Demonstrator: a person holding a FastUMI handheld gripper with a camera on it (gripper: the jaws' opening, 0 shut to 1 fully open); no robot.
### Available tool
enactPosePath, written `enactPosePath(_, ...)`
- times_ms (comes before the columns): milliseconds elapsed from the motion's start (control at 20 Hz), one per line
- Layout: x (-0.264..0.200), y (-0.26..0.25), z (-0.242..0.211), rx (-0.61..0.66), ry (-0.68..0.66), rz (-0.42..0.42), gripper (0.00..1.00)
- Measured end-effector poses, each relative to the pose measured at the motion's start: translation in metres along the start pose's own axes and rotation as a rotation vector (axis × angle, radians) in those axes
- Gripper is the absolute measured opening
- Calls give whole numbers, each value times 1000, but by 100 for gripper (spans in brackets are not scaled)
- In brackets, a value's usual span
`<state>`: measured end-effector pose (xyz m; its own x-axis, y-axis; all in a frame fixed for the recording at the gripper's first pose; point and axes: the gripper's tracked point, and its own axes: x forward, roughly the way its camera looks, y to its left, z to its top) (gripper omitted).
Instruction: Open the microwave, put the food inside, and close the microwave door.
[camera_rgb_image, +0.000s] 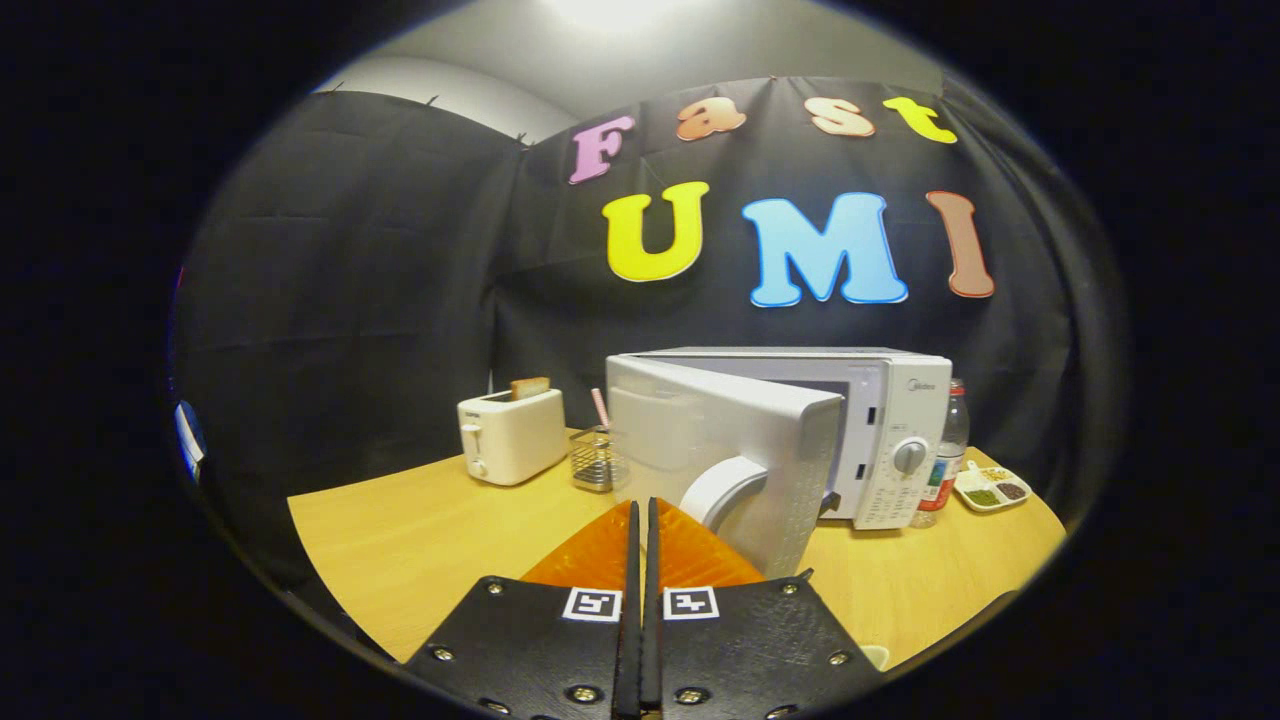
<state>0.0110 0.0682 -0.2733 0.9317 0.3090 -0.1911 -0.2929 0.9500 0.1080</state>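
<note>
My gripper (642, 503) is shut, its two black fingers (633, 560) pressed together with only a thin slit between them. They pinch the rim of an orange plate (590, 560), which spreads out under and to both sides of the fingers; what lies on it is hidden. Just beyond the fingertips stands the white microwave (890, 400) on the wooden table (400, 540). Its door (700, 420) is swung open toward me, with the curved white handle (722, 487) right ahead of the fingertips and slightly right. The opening behind the door is mostly hidden.
A white toaster (510, 435) with a slice of bread stands at the back left. A small wire basket (595, 458) sits between it and the door. To the right of the microwave stand a bottle (948, 440) and a small divided dish (992, 490).
</note>
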Motion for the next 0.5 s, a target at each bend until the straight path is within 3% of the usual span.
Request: enactPosePath(500,60,-118,2,33,-8,-267,1)
